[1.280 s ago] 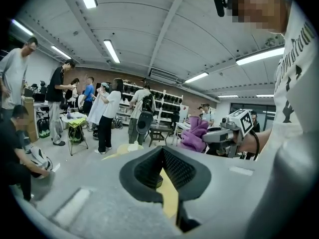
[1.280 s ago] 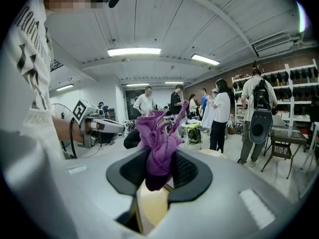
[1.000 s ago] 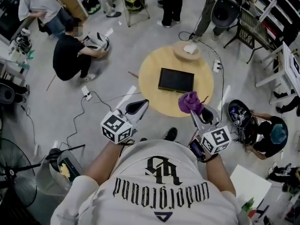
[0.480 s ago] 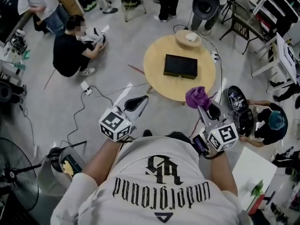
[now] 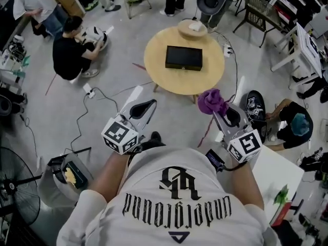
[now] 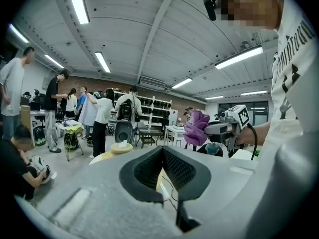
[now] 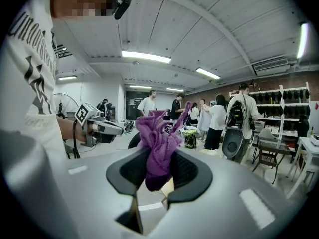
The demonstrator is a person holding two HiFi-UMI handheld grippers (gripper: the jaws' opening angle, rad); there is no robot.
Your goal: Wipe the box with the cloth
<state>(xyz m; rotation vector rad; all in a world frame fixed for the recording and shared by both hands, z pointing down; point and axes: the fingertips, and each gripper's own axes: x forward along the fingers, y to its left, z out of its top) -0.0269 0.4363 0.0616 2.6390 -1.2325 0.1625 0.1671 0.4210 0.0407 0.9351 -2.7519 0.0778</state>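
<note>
Pinching the soft, light cloth point(image 5: 211, 101) by its bunched middle, the right gripper point(image 5: 217, 111) looks secure; the left gripper point(image 5: 136, 95) sits closed, empty.

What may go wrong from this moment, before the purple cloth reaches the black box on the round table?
1. The cloth is a bunched lump pinched in the right gripper; it may slip out or wipe unevenly.
2. A power strip with its cable lies on the floor beside the table; a foot might catch it.
3. The box lies loose, and the left gripper is shut and empty, so wiping may push it.
</note>
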